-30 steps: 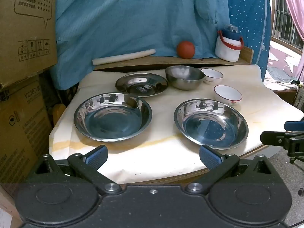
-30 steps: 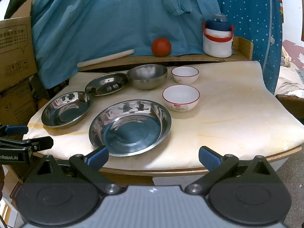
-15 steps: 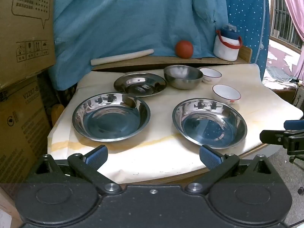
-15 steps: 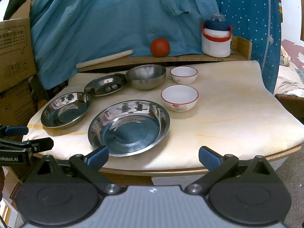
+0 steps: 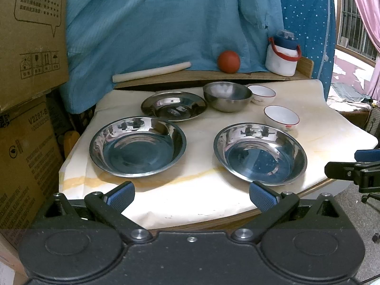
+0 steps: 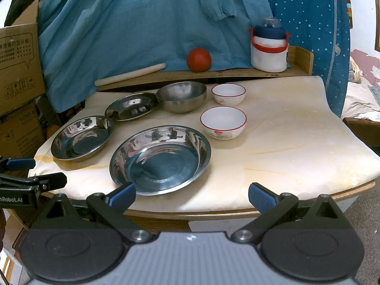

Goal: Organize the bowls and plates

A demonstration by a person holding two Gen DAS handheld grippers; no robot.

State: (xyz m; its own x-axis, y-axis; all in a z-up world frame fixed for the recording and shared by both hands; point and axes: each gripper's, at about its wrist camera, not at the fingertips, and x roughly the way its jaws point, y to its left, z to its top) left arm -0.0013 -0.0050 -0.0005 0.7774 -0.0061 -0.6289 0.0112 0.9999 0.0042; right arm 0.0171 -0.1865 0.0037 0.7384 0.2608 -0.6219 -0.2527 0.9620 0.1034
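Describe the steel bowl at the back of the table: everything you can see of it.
The steel bowl is round and deep, of brushed, dull-looking metal with a shinier outer wall. It stands upright and empty on the cream table cover, near the back edge below the wooden shelf. Its left side meets or overlaps the rim of the flat steel plate; contact cannot be confirmed. A small white bowl with a red rim stands just right of it, apart. Neither gripper is near it.

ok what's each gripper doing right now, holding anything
Left gripper: open, holding nothing, short of the table.
Right gripper: open, holding nothing, at the table's near edge.
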